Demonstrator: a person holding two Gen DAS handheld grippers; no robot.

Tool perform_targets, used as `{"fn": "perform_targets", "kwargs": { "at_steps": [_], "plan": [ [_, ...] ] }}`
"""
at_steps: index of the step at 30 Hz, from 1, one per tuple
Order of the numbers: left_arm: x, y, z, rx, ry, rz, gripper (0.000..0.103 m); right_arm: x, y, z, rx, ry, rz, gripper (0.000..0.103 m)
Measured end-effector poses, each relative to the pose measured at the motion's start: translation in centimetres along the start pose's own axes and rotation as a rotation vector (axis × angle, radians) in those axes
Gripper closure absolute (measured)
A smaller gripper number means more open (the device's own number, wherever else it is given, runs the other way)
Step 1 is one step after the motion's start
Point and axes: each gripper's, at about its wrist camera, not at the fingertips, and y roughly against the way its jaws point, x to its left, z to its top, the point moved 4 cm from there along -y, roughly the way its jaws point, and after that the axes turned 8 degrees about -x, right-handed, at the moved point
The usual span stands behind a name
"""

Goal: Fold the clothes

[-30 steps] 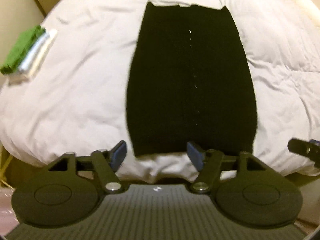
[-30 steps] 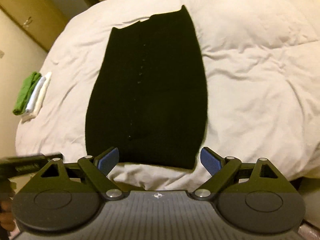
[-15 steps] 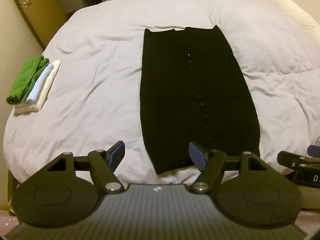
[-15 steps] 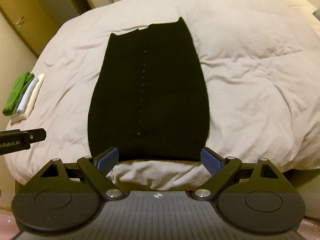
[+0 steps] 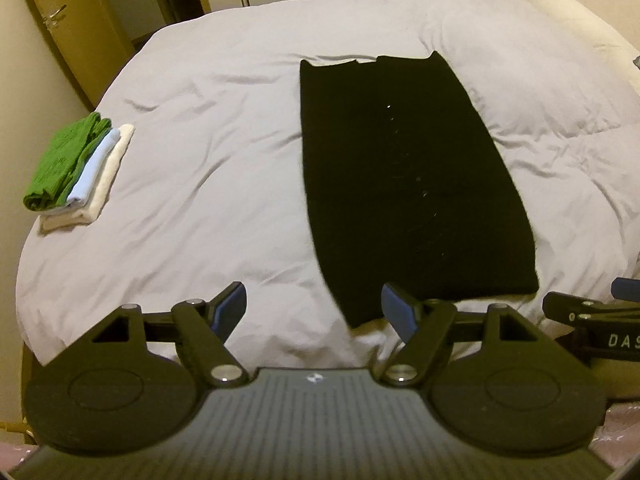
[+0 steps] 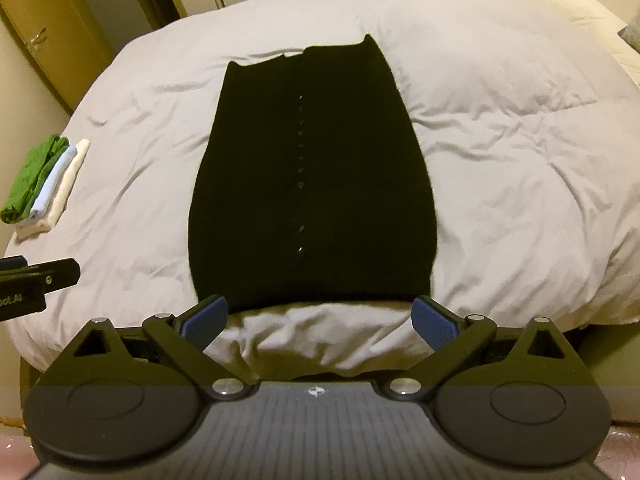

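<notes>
While both grippers, left (image 5: 313, 307) and right (image 6: 319, 317), hover with jaws wide apart and empty, the black garment (image 6: 312, 184) lies as a long strip mid-frame on the bed (image 6: 500, 168). Judged so, an end-to-end fold remains, calling for pinching its near hem.

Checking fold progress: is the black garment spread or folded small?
Partly folded: the black garment lies flat as one long panel on the duvet, sleeves out of sight, not yet compact.

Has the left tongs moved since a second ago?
Yes. The left tongs backed away and leftwards: the black garment looks smaller and off right, with more bed showing.
</notes>
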Motion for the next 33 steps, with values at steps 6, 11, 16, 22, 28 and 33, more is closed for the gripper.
{"fn": "perform_targets", "kwargs": {
  "at_steps": [6, 11, 16, 22, 28, 33],
  "plan": [
    [1.3, 0.9, -1.8, -0.011, -0.02, -0.005, 0.031, 1.7, 0.7, -1.8, -0.011, 0.006, -0.008, 0.002],
    [1.6, 1.8, -1.9, -0.049, -0.035, -0.02, 0.029, 2.1, 1.6, -1.8, -0.044, 0.01, -0.014, 0.002],
    [1.8, 2.5, -1.5, -0.087, -0.046, -0.024, 0.027, 2.6, 2.4, -1.7, -0.077, 0.014, -0.02, 0.002],
    [1.6, 2.2, -1.1, -0.1, -0.043, -0.022, 0.026, 2.4, 1.9, -1.9, -0.078, 0.017, -0.019, 0.002],
    [0.7, 0.8, 0.1, -0.108, -0.04, -0.019, 0.025, 1.4, 1.0, -1.1, -0.08, 0.021, -0.02, 0.002],
    [-0.9, -1.3, 1.7, -0.108, -0.009, -0.015, 0.025, -0.7, -0.4, 0.9, -0.095, 0.033, -0.02, 0.002]
  ]
}}
